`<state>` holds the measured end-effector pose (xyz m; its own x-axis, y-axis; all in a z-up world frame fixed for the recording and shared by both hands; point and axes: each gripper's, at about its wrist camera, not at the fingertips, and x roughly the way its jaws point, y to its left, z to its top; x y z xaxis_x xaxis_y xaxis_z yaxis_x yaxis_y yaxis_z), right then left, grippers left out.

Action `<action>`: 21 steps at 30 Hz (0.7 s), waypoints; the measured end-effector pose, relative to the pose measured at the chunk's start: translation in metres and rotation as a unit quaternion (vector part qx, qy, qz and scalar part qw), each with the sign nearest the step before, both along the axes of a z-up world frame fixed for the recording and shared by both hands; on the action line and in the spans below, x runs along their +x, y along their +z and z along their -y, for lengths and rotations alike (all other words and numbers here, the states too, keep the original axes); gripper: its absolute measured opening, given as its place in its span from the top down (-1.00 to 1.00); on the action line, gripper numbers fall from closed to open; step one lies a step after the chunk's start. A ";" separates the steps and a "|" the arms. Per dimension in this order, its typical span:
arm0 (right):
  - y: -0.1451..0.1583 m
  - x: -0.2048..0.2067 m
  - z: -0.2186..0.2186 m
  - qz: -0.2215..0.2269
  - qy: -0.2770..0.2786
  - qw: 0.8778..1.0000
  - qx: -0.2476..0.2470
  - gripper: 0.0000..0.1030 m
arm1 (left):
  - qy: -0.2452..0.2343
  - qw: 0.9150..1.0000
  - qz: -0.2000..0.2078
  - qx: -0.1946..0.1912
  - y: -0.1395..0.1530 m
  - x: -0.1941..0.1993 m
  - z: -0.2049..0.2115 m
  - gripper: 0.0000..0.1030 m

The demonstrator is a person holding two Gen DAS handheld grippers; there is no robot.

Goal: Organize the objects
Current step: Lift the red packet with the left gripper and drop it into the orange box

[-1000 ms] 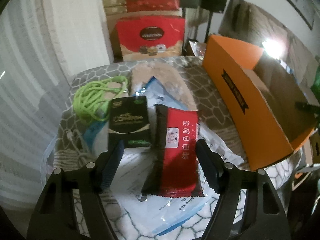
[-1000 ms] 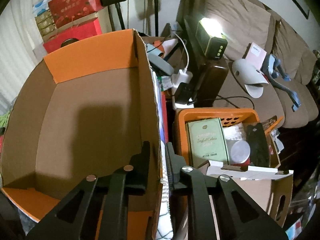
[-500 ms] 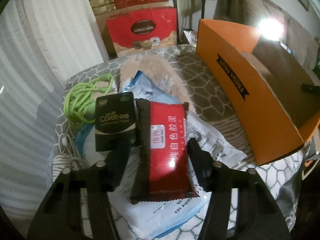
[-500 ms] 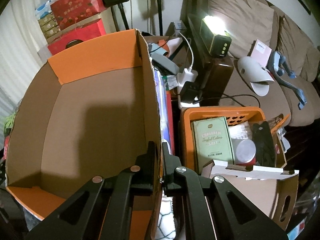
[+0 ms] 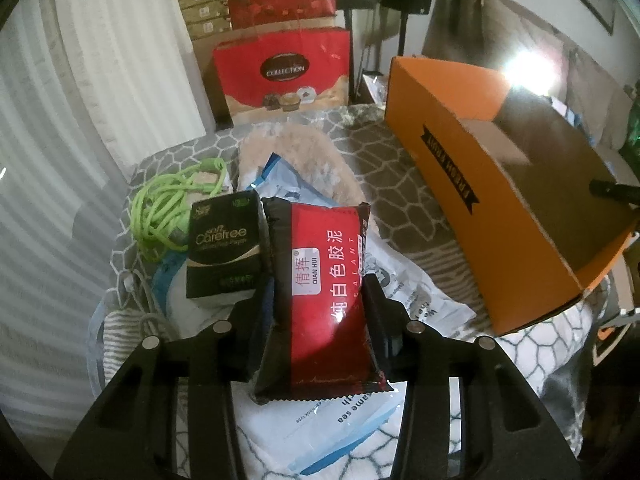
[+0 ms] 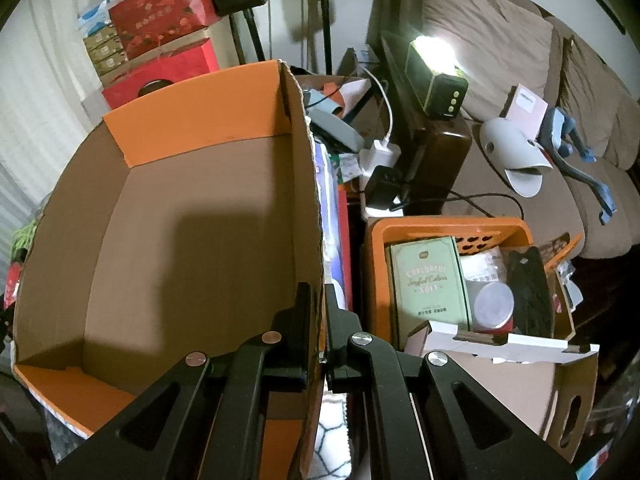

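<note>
Left gripper (image 5: 316, 300) jaws just closing, apparently pinching red sealant pack (image 5: 320, 292); right gripper (image 6: 318, 312) clamps orange box (image 6: 168, 232) wall. Next: lift pack into box.

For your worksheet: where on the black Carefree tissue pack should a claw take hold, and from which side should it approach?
Grip the Carefree tissue pack across its two long side faces, near the middle, coming down from above. It is a small, squarish block lying label-up, so those faces are flat and parallel. One caution: the red sealant packet lies right against one side, and the green cord is close on the other.
</note>
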<state>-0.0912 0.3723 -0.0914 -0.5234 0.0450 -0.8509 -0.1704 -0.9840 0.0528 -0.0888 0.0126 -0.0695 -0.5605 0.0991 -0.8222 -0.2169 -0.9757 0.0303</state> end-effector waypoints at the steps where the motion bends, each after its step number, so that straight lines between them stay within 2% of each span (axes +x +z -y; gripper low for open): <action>1: 0.000 0.000 0.000 -0.001 0.002 1.000 0.000 0.91 | -0.001 1.000 -0.002 0.003 0.003 0.001 0.000 0.22; 7: 0.000 0.001 0.000 -0.003 0.007 1.000 0.004 0.92 | -0.014 0.999 -0.018 0.027 0.026 0.006 -0.006 0.22; 12: 0.000 0.002 0.004 -0.004 0.010 1.000 0.017 0.92 | -0.035 0.997 -0.041 0.055 0.057 0.010 -0.020 0.22; 17: 0.000 0.003 0.002 -0.011 0.013 1.000 0.007 0.91 | -0.080 0.992 -0.051 0.084 0.087 0.009 -0.053 0.22; 21: -0.001 0.004 0.000 -0.013 0.011 1.000 -0.005 0.92 | -0.096 0.990 -0.050 0.086 0.092 0.001 -0.080 0.22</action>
